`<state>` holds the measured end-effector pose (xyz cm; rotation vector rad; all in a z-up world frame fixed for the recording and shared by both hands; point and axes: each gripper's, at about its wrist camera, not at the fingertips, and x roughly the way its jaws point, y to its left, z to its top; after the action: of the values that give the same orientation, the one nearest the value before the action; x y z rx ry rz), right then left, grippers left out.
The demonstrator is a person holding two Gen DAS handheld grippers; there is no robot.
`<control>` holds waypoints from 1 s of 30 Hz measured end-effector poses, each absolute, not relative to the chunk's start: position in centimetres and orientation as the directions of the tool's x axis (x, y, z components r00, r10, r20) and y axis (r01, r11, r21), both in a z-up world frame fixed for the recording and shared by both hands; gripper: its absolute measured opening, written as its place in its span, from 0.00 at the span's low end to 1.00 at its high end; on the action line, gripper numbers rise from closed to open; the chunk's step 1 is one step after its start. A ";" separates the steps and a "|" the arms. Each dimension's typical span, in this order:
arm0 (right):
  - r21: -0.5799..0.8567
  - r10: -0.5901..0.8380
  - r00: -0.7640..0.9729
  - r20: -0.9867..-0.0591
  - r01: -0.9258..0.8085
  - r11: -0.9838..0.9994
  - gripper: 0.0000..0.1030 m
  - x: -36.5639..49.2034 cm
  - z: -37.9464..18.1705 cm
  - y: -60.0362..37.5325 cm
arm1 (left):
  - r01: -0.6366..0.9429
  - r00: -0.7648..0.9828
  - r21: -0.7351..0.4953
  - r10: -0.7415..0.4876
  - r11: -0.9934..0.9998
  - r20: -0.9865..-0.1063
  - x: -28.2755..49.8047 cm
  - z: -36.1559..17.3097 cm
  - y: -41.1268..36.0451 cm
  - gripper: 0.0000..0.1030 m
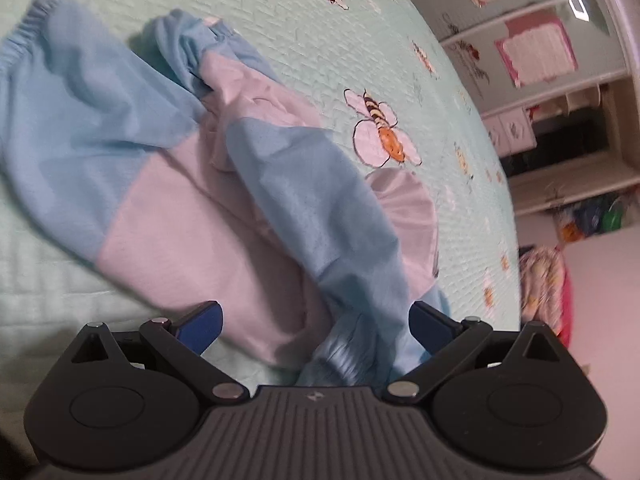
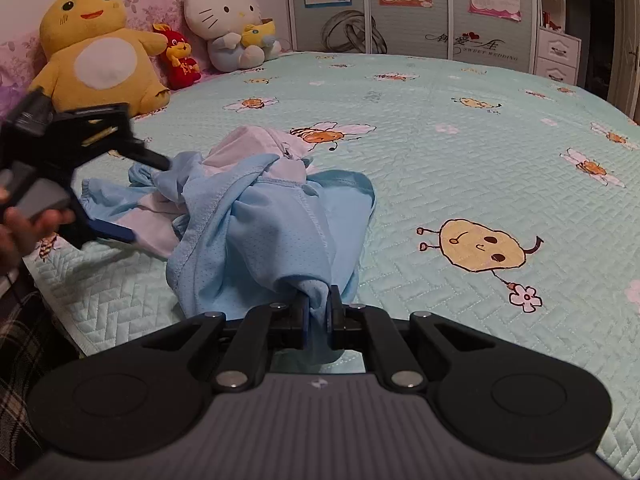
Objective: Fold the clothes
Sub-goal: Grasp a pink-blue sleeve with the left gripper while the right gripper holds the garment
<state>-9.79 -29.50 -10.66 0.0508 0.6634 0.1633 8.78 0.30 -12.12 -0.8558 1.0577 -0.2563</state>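
Fabric in pale blue and light pink, a child's garment point(image 2: 256, 208), lay crumpled near the front edge of a mint-green quilted bedspread point(image 2: 460, 160) printed with cartoon bees and a yellow potato-like figure. The right gripper point(image 2: 319, 312) was clamped tight on a bunched fold of the blue part, its two fingers nearly meeting with cloth pinched between them; the material rose in a taut ridge from the heap to the pads.

The left gripper point(image 2: 114, 200) came in from the left side of the right wrist view, held by a hand point(image 2: 24, 228), its fingers spread wide apart above the garment's left portion. Through its own camera the left gripper point(image 1: 316, 320) showed blue-padded fingers point(image 1: 202, 326) standing well apart with nothing pinched between them, while a pink-and-blue sleeve or leg with an elastic cuff point(image 1: 24, 36) stretched away beneath; whether the pads touched the cloth could not be told.

At the head of the bed sat a yellow plush toy point(image 2: 96, 48), a small red plush point(image 2: 180, 58) and a white cat plush point(image 2: 232, 20). A wardrobe point(image 2: 440, 8) with papers stuck to its doors stood behind the bed, and a white drawer unit point(image 2: 558, 54) beside it.
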 end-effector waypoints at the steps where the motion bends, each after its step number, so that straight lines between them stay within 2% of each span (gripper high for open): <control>1: 0.103 0.171 0.776 -0.608 -0.137 0.985 0.06 -9.7 -10.7 -29.5 | -0.209 0.503 -0.732 -0.571 0.648 -0.649 9.1 -12.3 0.1 0.99; 10: 0.156 0.194 0.755 -0.627 -0.123 0.980 0.07 -8.9 -12.5 -30.3 | -0.273 0.513 -0.731 -0.548 0.625 -0.660 11.8 -11.8 -1.3 0.99; 13: 0.148 0.194 0.740 -0.645 -0.128 0.981 0.07 -8.8 -13.6 -30.2 | -0.267 0.529 -0.748 -0.557 0.607 -0.641 11.9 -11.9 -1.4 0.96; 15: 0.146 0.196 0.737 -0.647 -0.132 0.980 0.08 -8.9 -14.0 -30.2 | -0.258 0.542 -0.765 -0.567 0.590 -0.621 11.8 -12.1 -1.4 0.86; 16: 0.146 0.197 0.736 -0.648 -0.134 0.980 0.08 -8.9 -14.1 -30.3 | -0.248 0.545 -0.769 -0.572 0.589 -0.613 11.7 -12.0 -1.5 0.77; 17: 0.149 0.200 0.738 -0.645 -0.135 0.980 0.08 -8.8 -14.0 -30.4 | -0.226 0.544 -0.767 -0.576 0.600 -0.610 11.6 -11.8 -1.7 0.63; 18: 0.150 0.198 0.742 -0.641 -0.132 0.980 0.08 -8.7 -13.8 -30.7 | -0.201 0.543 -0.764 -0.579 0.613 -0.608 11.4 -11.6 -2.0 0.54; 19: 0.150 0.191 0.750 -0.633 -0.123 0.981 0.08 -8.7 -13.6 -31.1 | -0.179 0.540 -0.758 -0.581 0.627 -0.608 11.2 -11.3 -2.2 0.34; 20: 0.151 0.184 0.758 -0.626 -0.114 0.982 0.07 -8.6 -13.4 -31.4 | -0.161 0.533 -0.751 -0.584 0.640 -0.612 10.9 -11.1 -2.3 0.19; 24: 0.137 0.121 0.799 -0.588 -0.049 0.989 0.06 -8.2 -12.0 -33.5 | -0.067 0.517 -0.755 -0.625 0.652 -0.585 9.6 -9.8 -3.2 0.03; 26: 0.108 0.071 0.824 -0.562 -0.012 0.994 0.00 -8.3 -11.1 -34.6 | -0.012 0.514 -0.749 -0.639 0.662 -0.573 8.6 -8.8 -4.0 0.00; 30: 0.070 -0.025 0.859 -0.512 0.071 0.995 0.00 -8.5 -9.2 -37.1 | 0.088 0.511 -0.732 -0.661 0.676 -0.549 6.2 -6.3 -6.2 0.00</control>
<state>-8.45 -37.06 -9.22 0.0876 0.5355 -0.0501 6.24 -6.18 -6.30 -0.7035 0.9341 -0.4978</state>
